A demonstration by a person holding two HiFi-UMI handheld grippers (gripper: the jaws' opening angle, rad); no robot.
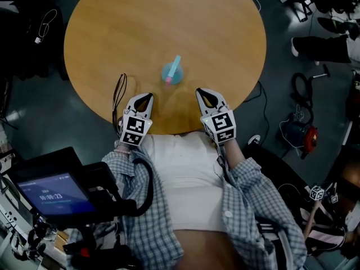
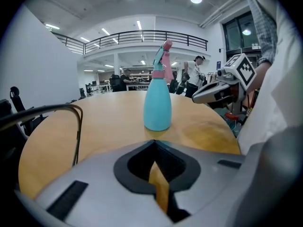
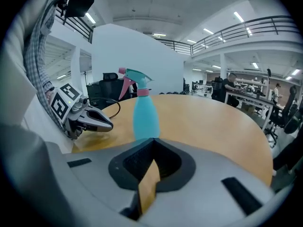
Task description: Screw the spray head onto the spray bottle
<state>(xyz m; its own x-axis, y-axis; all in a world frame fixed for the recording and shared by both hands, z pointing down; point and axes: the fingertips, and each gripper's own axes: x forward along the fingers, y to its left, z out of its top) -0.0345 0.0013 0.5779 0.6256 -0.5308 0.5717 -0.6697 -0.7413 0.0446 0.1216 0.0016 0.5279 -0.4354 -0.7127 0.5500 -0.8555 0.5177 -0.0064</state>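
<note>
A teal spray bottle (image 1: pixel 171 73) stands upright near the front of the round wooden table (image 1: pixel 112 32). Its teal and pink spray head (image 1: pixel 175 66) sits on the neck. The bottle (image 2: pixel 157 105) with its head (image 2: pixel 162 60) stands straight ahead in the left gripper view. The right gripper view also has the bottle (image 3: pixel 145 117) ahead. My left gripper (image 1: pixel 148 96) rests at the table's near edge, left of the bottle, shut and empty. My right gripper (image 1: pixel 199 91) is level with it on the other side, shut with nothing held. Both are apart from the bottle.
A black cable loop (image 1: pixel 118 94) lies on the table just left of my left gripper. A dark device with a lit screen (image 1: pixel 55 194) sits low at my left. Cables and a red tool (image 1: pixel 306 136) lie on the floor to the right.
</note>
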